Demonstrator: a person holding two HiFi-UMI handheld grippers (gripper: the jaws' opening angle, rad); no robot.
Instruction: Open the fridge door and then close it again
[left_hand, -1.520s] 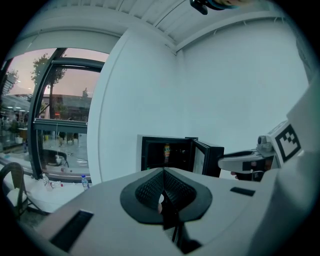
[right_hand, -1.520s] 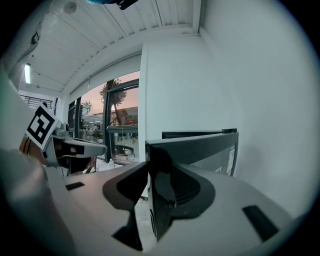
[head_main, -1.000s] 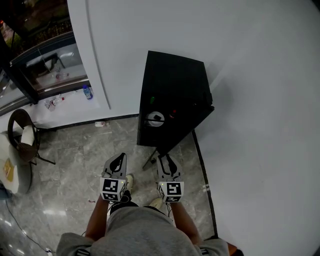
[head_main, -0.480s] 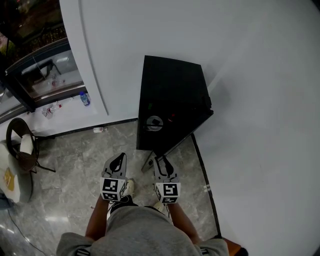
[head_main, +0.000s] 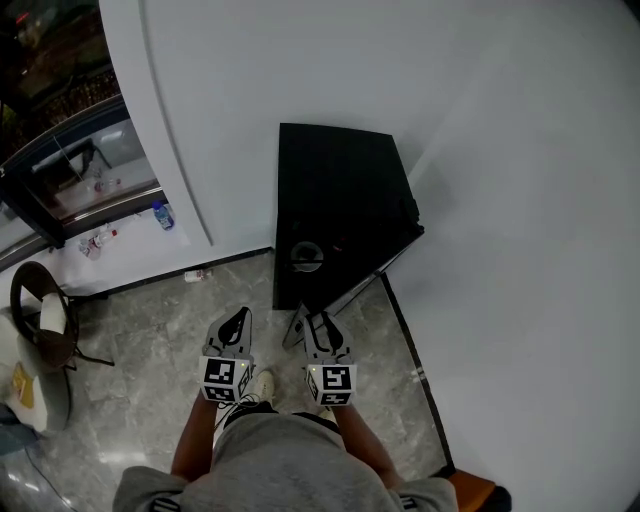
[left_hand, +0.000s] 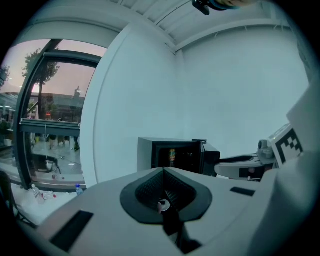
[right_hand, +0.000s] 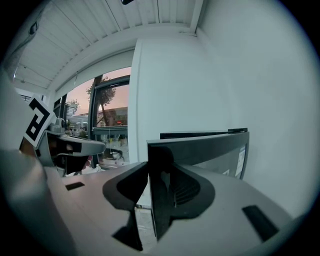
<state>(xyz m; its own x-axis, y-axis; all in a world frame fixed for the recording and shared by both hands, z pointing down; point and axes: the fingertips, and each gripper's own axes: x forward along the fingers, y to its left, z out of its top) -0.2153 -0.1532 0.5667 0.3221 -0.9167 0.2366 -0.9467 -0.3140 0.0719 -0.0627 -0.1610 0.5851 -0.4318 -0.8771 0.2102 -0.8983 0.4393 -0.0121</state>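
The black fridge (head_main: 335, 190) stood in the corner of the white walls, at twelve o'clock from the person. Its door (head_main: 365, 270) hung open, its free edge pinched between the jaws of the right gripper (head_main: 318, 322).

Since a second earlier the fridge had slid lower and leftward in the head view, while the door angle looked much the same.

The left gripper (head_main: 238, 318), at nine o'clock of the right, was pressed together on nothing. Only its view showed the fridge's lit inside, with a coloured can (left_hand: 172, 155).

A bottle (head_main: 162, 214) lay at ten o'clock, by the window (head_main: 70, 160). A chair (head_main: 40, 320) stood at nine.
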